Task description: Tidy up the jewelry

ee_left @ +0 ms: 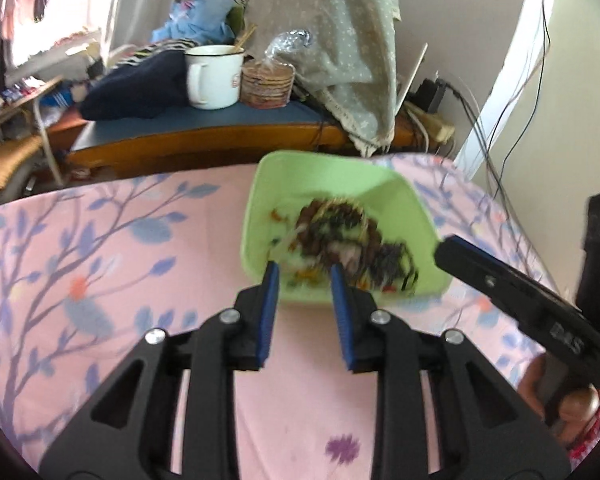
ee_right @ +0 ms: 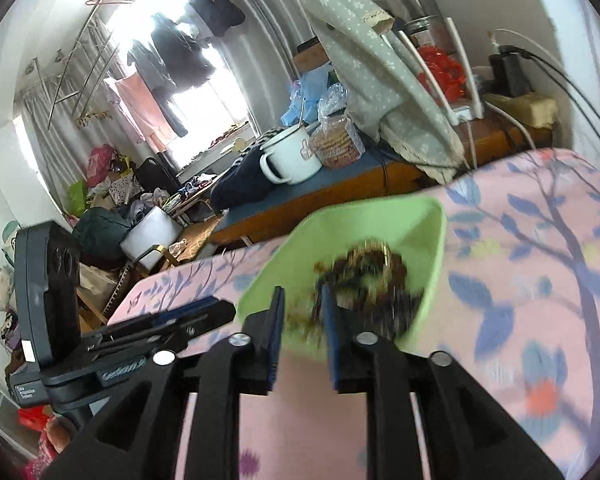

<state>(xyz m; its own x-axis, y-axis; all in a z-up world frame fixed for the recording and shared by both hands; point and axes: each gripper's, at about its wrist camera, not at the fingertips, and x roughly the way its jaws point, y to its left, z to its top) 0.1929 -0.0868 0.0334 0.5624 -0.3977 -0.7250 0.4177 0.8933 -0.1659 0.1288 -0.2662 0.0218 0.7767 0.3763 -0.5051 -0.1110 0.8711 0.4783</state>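
A pale green plastic tray [ee_left: 404, 200] rests on the pink flowered bedcover [ee_left: 100, 264]. It holds a blurred tangle of dark bead strings and chains, the jewelry [ee_left: 340, 232]. My left gripper [ee_left: 304, 270] hangs over the tray's near rim, jaws apart, with nothing pinched between them. The right gripper [ee_left: 444, 248] comes in from the right with its tip at the tray's right rim. In the right wrist view the right gripper [ee_right: 302, 294] stands over the tray's [ee_right: 380, 208] near corner. Its blue pads [ee_right: 278, 308] show a narrow gap, and the jewelry [ee_right: 364, 276] lies just beyond. The left gripper [ee_right: 220, 308] is at the left.
Past the bed's far edge a low desk [ee_left: 204, 124] carries a white enamel mug [ee_left: 214, 76], a bagged stack of biscuits [ee_left: 266, 84] and a draped grey cloth [ee_left: 340, 40]. Cables [ee_left: 496, 128] hang by the right wall. A hand [ee_left: 580, 404] holds the right gripper's handle.
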